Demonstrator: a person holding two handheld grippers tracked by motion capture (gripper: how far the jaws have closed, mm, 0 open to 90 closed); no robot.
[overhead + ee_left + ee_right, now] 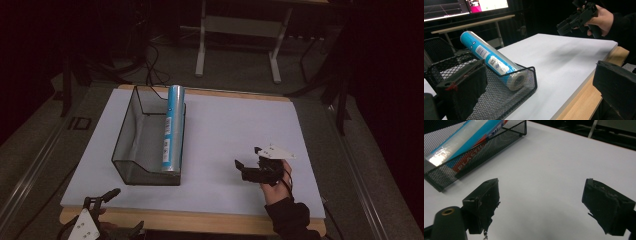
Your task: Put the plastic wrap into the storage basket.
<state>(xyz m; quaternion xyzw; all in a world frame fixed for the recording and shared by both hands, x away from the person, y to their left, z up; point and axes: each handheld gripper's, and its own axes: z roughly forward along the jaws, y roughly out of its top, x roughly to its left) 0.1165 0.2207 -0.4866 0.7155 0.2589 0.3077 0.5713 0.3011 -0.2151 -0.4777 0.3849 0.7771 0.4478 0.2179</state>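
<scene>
Right gripper: I see my right gripper (248, 165) over the white table top, near its right front part, with its jaws spread wide and nothing between them; in the right gripper view the two black jaws frame bare table.
Left gripper: my left gripper (111, 210) sits at the front left edge of the table, over the wooden lip, jaws wide apart and empty; in the left gripper view one jaw stands in front of the basket's near end and the other over the wood edge.
Right hand: the hand (602, 18) wrapped around the right gripper shows at the top right of the left gripper view, raised above the far side of the board.
Roll: the blue and white roll (173, 129) lies in the basket, along its right wall, its far end propped on the rim and poking out past the back, its near end down on the basket floor (514, 81).
Basket: the black wire mesh basket (131, 135) stands on the left half of the table, long side running away from me.
Table: the white board (235, 130) has a wooden edge; both grippers are well apart from the basket, the left one nearer to it.
</scene>
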